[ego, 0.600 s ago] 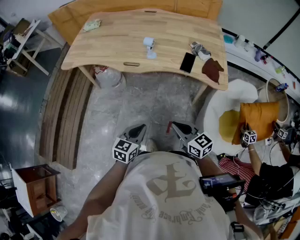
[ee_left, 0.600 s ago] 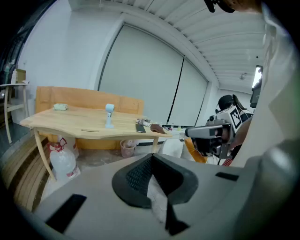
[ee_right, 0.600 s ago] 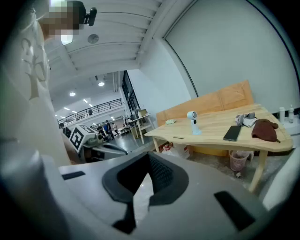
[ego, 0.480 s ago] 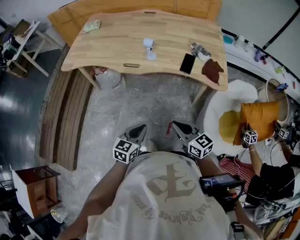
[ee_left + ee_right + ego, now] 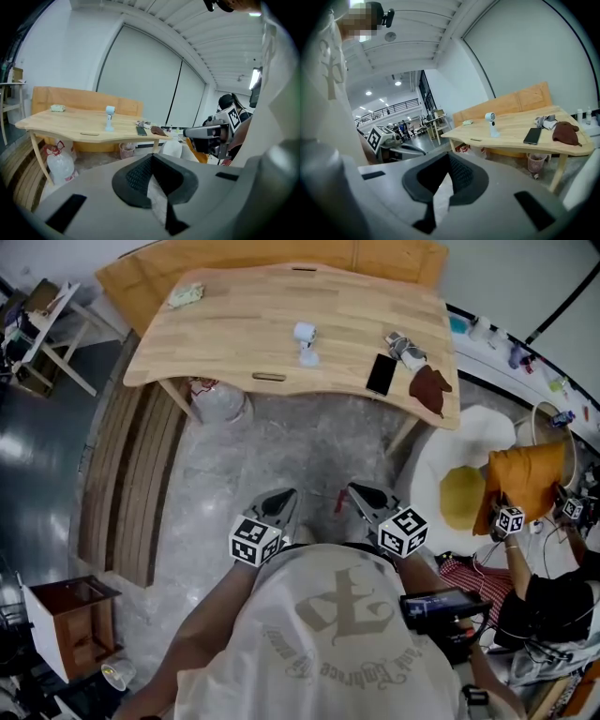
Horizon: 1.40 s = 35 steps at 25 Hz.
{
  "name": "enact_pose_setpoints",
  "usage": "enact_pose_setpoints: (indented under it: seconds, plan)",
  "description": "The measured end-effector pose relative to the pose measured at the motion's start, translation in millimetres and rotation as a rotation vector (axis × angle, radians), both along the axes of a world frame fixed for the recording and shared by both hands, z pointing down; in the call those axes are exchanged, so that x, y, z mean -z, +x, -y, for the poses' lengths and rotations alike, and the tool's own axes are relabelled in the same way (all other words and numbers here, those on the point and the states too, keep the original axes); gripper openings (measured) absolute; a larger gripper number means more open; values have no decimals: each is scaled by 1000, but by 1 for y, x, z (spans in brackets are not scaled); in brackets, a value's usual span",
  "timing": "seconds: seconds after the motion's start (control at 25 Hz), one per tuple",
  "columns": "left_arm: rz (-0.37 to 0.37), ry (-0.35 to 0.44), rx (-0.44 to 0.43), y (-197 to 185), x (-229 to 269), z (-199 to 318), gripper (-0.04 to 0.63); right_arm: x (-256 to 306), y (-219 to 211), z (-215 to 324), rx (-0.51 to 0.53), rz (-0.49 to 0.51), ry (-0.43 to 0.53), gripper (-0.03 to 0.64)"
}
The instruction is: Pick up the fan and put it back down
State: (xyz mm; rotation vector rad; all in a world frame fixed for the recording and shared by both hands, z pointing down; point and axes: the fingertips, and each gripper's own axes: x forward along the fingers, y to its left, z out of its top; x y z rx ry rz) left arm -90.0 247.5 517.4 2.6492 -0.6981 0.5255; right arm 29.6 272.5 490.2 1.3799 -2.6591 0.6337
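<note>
On the table [image 5: 234, 324] sit one fan [image 5: 304, 335] and one phone [image 5: 382, 374].

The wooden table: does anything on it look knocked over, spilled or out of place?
Nothing stands out. The small white fan stands upright near the middle of the table, the black phone lies flat toward its right end, and I see no spill.
</note>
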Motion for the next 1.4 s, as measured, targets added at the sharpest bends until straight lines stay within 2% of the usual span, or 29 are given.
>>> enact_pose_setpoints:
  seconds: [0.16, 0.32, 0.6, 1.0, 1.4]
  plan:
    - [-8, 12, -14, -12, -5, 9, 11, -6, -10, 9, -15, -16, 8, 14]
    - [9, 22, 19, -43, -12, 22, 11, -14, -37, 27, 9, -11, 16, 14]
    - [-7, -13, 28, -40, -4, 24, 11, 6, -33, 35, 17, -53, -4, 14]
    - [14, -30, 39, -56, -14, 36, 11, -6, -46, 43, 32, -53, -33, 14]
    - [17, -14, 81, -43, -16, 80, 11, -22, -36, 97, 72, -54, -54, 14]
